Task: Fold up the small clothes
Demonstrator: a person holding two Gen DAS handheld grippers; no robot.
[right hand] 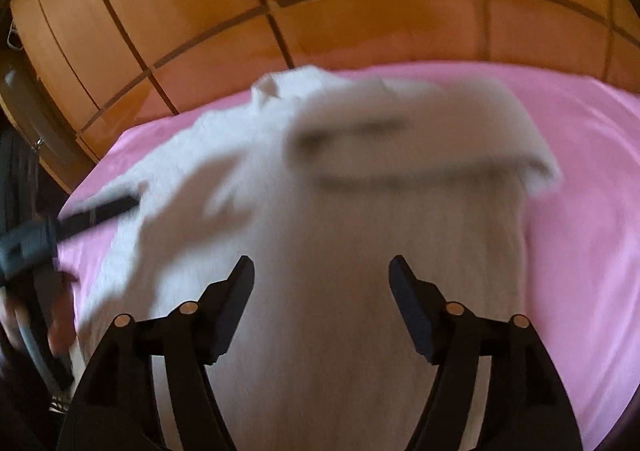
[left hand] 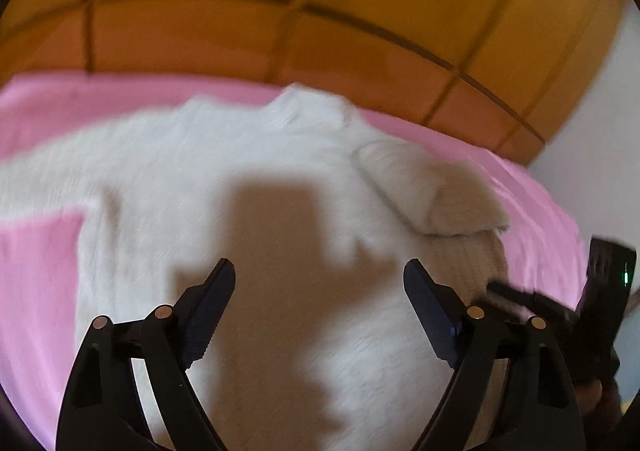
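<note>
White fuzzy knit sweater, small, lies spread on a bed under a pink sheet, collar toward the far edge of the bed, where a wooden panelled headboard stands. One sleeve is folded in across the body on the side nearer the right gripper; the other sleeve reaches out flat toward the opposite edge of the sheet. Hem end of the garment lies at the near edge, beneath both tools. Left gripper: black, fingers well apart, nothing between them, hanging over the middle of the sweater and casting a shadow on it; no contact with the cloth is visible. Right gripper: black, fingers likewise apart and empty, hanging over the folded side of the sweater; whether they brush the knit cannot be told through the blur. Each gripper shows at the side edge of the other's view, together with part of a person's hand on its handle. Pink sheet is bare on either side of the garment.
</note>
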